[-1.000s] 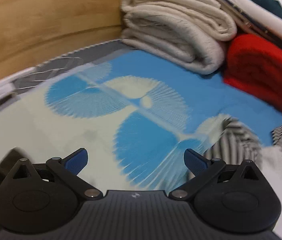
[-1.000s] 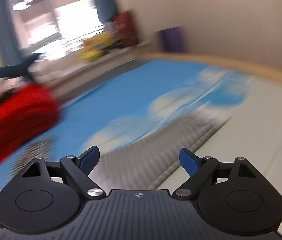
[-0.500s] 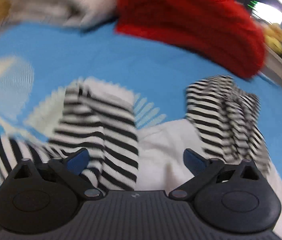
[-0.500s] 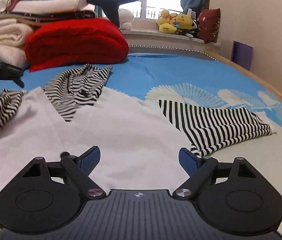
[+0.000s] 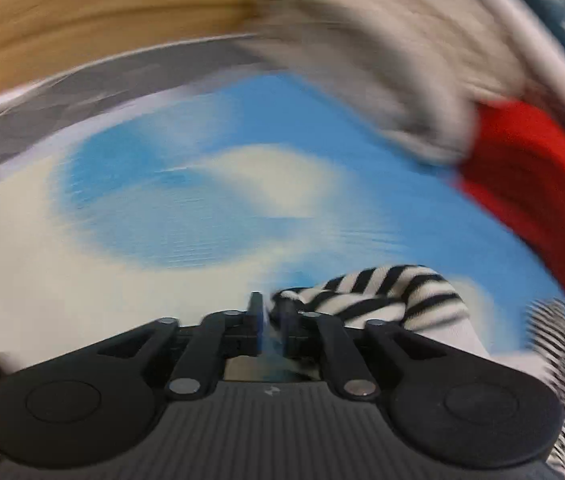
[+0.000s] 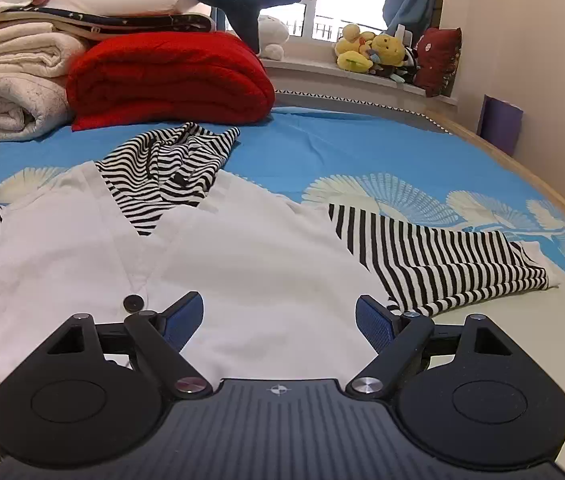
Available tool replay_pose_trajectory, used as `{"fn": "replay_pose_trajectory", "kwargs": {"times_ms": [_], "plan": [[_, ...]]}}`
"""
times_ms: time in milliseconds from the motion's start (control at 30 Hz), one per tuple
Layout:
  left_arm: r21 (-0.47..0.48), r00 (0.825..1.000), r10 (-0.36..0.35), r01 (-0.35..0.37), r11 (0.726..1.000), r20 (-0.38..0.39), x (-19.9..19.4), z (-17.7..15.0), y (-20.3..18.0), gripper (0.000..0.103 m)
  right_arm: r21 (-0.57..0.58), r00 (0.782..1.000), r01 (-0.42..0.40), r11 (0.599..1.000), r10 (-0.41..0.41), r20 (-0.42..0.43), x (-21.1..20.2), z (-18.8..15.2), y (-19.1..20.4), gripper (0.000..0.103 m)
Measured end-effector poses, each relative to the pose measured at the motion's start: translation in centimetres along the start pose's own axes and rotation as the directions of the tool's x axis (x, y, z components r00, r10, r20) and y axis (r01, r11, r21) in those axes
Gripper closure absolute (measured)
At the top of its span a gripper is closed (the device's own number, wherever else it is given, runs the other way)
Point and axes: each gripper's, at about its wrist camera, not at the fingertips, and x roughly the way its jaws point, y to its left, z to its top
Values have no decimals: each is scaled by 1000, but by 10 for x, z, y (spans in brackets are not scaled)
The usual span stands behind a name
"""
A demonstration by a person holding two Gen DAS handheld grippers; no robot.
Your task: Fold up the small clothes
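A small white garment [image 6: 242, 256] with black-and-white striped sleeves and hood lies spread on the blue patterned bed sheet [image 6: 342, 144]. Its right striped sleeve [image 6: 442, 260] lies flat, stretched out to the right. My right gripper [image 6: 278, 316] is open and hovers low over the white body near a black button [image 6: 133, 303]. My left gripper [image 5: 270, 320] is shut on the left striped sleeve [image 5: 382, 296] and holds it bunched at the fingertips above the sheet [image 5: 186, 208]. The left wrist view is blurred by motion.
A folded red blanket [image 6: 170, 76] and a stack of cream towels [image 6: 10, 80] stand at the head of the bed, with more bedding on top. Plush toys [image 6: 378, 52] sit on the windowsill. A wooden bed rim [image 6: 522, 168] runs along the right.
My left gripper has closed on the left striped sleeve and is swinging with it toward the left. My right gripper has stayed open and settled low over the white body.
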Motion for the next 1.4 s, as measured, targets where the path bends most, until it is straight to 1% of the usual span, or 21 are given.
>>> {"fn": "replay_pose_trajectory", "kwargs": {"times_ms": [33, 100, 167, 267, 367, 433, 500, 600, 633, 700, 733, 833, 900, 1000, 1100, 1133, 1167, 1200, 1267, 1333, 1400], "plan": [[-77, 999, -1, -1, 997, -33, 2, 0, 36, 72, -5, 1000, 2, 1000, -2, -1, 1, -1, 2, 19], [-189, 995, -54, 38, 981, -82, 5, -6, 83, 35, -27, 1000, 8, 1000, -8, -8, 3, -4, 9, 19], [-182, 997, -49, 36, 983, -67, 2, -14, 94, 19, -54, 1000, 8, 999, -9, -15, 5, -8, 15, 19], [-162, 1000, -10, 5, 987, -29, -3, -15, 82, 7, -83, 999, -2, 997, -1, -35, 8, -13, 20, 19], [-239, 998, -9, -6, 971, -63, 5, -5, 79, 7, -94, 998, -16, 995, 11, -60, 13, -16, 23, 19], [-386, 994, -55, 15, 922, -94, 11, 0, 94, 7, -94, 997, -23, 995, 16, -74, 16, -17, 24, 19], [-530, 993, -81, 20, 848, -92, 9, 2, 115, 6, -93, 996, -25, 995, 17, -83, 18, -17, 24, 19], [-734, 990, -114, 15, 679, -85, 3, -5, 150, 6, -84, 996, -29, 996, 21, -89, 17, -16, 22, 19], [-731, 992, -96, 2, 683, -86, 0, -4, 152, 6, -78, 996, -34, 996, 27, -90, 17, -16, 21, 19], [-628, 994, -56, -13, 778, -90, -9, 5, 139, 6, -72, 995, -47, 996, 40, -92, 15, -15, 21, 19], [-580, 994, -63, 1, 815, -87, -12, 9, 128, 6, -73, 995, -50, 996, 44, -92, 14, -15, 22, 19], [-470, 983, -167, 112, 876, -78, -13, 16, 85, 0, -89, 995, -54, 995, 46, -94, 14, -16, 26, 19], [-343, 975, -207, 169, 924, -78, -8, 21, 42, 0, -102, 994, -53, 993, 43, -99, 16, -18, 29, 19], [-156, 974, -192, 173, 973, -119, 15, 18, -23, 0, -113, 993, -52, 992, 39, -111, 19, -21, 31, 19], [-86, 979, -85, 70, 994, -183, 50, 6, -57, 1, -119, 991, -54, 991, 39, -126, 23, -22, 31, 19], [-88, 979, -61, 45, 995, -192, 60, 5, -59, 8, -121, 991, -54, 991, 38, -131, 24, -23, 32, 19], [-117, 981, -36, 14, 993, -188, 66, 3, -55, 49, -124, 990, -55, 991, 38, -136, 25, -23, 32, 19], [-186, 981, -43, 7, 983, -191, 67, 2, -44, 97, -126, 989, -54, 990, 37, -140, 26, -23, 32, 19], [-293, 977, -166, 121, 948, -132, 50, 6, -17, 95, -128, 989, -57, 990, 39, -139, 26, -22, 32, 19], [-227, 983, -182, 172, 959, -24, 7, 17, 4, 95, -129, 990, -59, 990, 41, -132, 24, -21, 32, 19], [-217, 973, -230, 232, 948, 36, -31, 24, 38, 95, -124, 991, -54, 991, 38, -127, 22, -20, 31, 19]]}}
